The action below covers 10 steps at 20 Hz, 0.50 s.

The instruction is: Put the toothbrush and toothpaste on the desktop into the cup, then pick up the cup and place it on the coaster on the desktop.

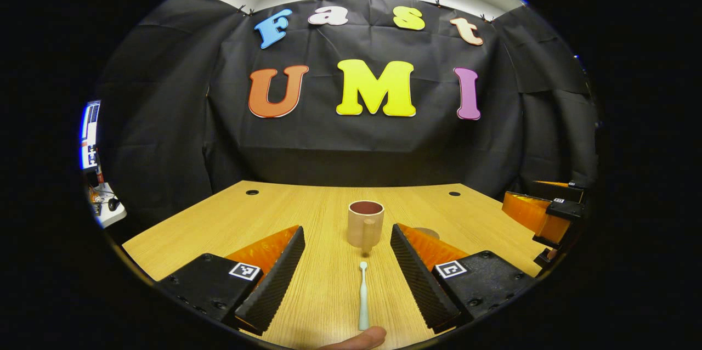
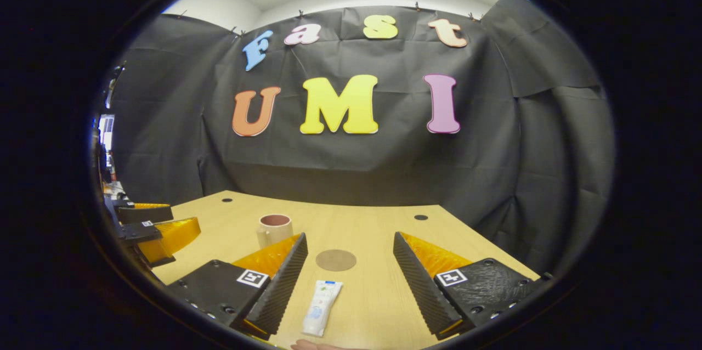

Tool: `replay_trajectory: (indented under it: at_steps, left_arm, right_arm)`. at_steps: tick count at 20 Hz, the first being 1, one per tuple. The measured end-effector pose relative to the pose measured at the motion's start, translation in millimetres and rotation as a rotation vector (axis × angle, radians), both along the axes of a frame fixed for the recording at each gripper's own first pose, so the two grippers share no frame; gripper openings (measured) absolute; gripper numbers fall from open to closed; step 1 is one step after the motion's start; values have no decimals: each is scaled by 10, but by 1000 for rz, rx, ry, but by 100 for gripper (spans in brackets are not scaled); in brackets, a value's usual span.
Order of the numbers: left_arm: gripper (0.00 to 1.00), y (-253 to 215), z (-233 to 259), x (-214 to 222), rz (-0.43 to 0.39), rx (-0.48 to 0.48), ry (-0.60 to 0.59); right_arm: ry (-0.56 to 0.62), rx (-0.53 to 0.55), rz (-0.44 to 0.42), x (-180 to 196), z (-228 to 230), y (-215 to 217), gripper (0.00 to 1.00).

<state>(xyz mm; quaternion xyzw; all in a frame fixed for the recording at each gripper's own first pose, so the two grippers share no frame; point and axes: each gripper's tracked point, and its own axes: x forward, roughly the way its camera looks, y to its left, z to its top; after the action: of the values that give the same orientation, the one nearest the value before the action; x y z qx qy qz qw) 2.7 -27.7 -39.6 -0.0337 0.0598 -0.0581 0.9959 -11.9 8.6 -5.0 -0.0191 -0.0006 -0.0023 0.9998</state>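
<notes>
In your left gripper view, a fingertip (image 1: pixel 359 337) shows at the bottom edge, touching the near end of the slim pale mint plastic toothbrush (image 1: pixel 362 296), which lies flat on the light wooden desktop (image 1: pixel 219 218), head pointing away. Your left gripper (image 1: pixel 347 267) has its fingers spread wide, the toothbrush lying between them untouched. Beyond it stands the beige ceramic cup (image 1: pixel 365 224) with a dark red inside, upright, handle facing you.

In your right gripper view, the white toothpaste tube (image 2: pixel 322 299) with pale blue print, too small to read, lies flat between the wide-apart fingers of your right gripper (image 2: pixel 351 276), touching neither. Just past it sits the round brown coaster (image 2: pixel 335 260), bare. The cup stands farther left, apart from the coaster.
</notes>
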Motion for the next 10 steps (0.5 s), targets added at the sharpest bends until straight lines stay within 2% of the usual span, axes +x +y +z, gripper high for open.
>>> replay_trajectory:
  at_steps: [4, 10]
  left_arm:
    - [100, -70, -312, 54, -22, -3, 86]
    - [99, -293, -984, 19, -92, -34, 359]
  right_arm:
    - [28, -8, -5, 45, -149, -28, 95]
    - [89, 15, -16, 131, -426, -147, 95]
